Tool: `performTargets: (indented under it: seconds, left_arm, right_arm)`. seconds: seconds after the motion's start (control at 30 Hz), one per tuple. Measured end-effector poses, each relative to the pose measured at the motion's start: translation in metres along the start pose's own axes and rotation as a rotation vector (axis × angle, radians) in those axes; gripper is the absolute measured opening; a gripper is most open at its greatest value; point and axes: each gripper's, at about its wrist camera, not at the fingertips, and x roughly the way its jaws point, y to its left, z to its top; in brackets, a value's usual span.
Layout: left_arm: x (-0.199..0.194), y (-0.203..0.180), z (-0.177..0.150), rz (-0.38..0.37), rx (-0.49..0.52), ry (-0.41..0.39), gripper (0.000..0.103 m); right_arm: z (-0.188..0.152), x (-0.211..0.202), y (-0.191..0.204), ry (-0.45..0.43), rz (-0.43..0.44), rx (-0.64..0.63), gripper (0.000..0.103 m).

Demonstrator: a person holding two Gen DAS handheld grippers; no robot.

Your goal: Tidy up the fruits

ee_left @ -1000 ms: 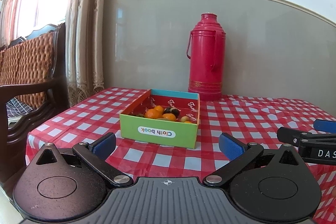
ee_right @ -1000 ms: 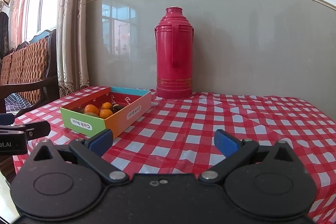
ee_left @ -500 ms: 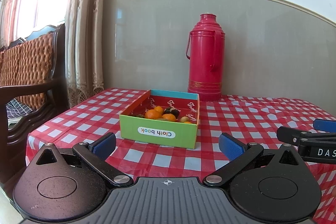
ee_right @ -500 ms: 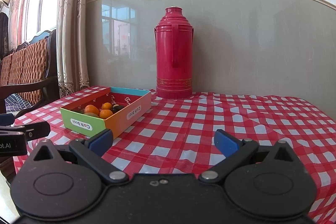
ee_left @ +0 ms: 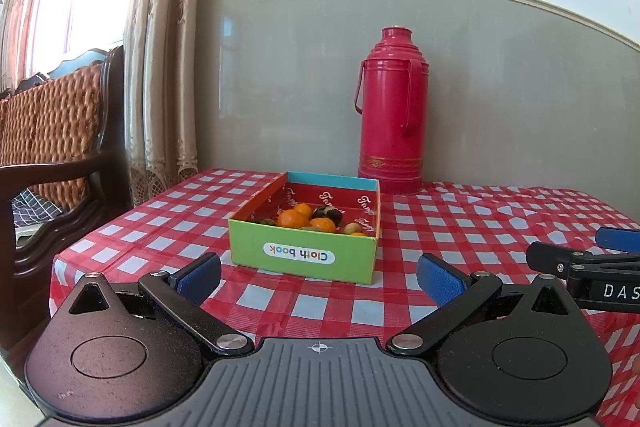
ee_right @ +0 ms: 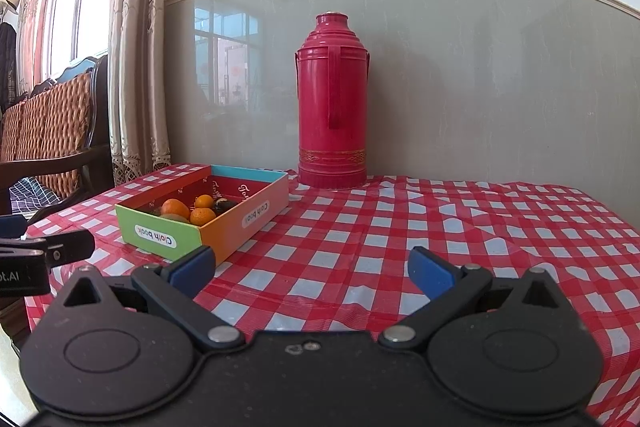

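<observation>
A shallow cardboard box [ee_left: 304, 255] with a green "Cloth book" front sits on the red checked tablecloth; it also shows in the right wrist view [ee_right: 160, 235]. Inside lie several small oranges [ee_left: 293, 219], a dark fruit [ee_left: 328, 213] and a small yellowish one [ee_left: 353, 227]. My left gripper [ee_left: 319, 281] is open and empty, just in front of the box. My right gripper [ee_right: 311, 270] is open and empty, to the right of the box, over the cloth. Each gripper shows at the edge of the other's view.
A tall red thermos [ee_left: 390, 111] stands against the grey wall behind the box, also in the right wrist view [ee_right: 332, 103]. A dark wooden chair with a woven back [ee_left: 52, 131] stands left of the table, by curtains [ee_left: 160, 67]. The table's left edge [ee_left: 72, 251] is near.
Both grippers have crept very slightly forward toward the table; the box and fruits have not moved. Both stay open.
</observation>
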Motion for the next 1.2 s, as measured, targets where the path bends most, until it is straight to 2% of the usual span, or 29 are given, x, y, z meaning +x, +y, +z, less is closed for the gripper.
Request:
performTargets:
  seconds: [1.2]
  left_arm:
    - [0.001,0.003,-0.0003,-0.006,0.0,-0.004,0.103]
  right_arm:
    - [-0.0009,0.0008,0.0005,0.002,0.0,-0.001,0.097]
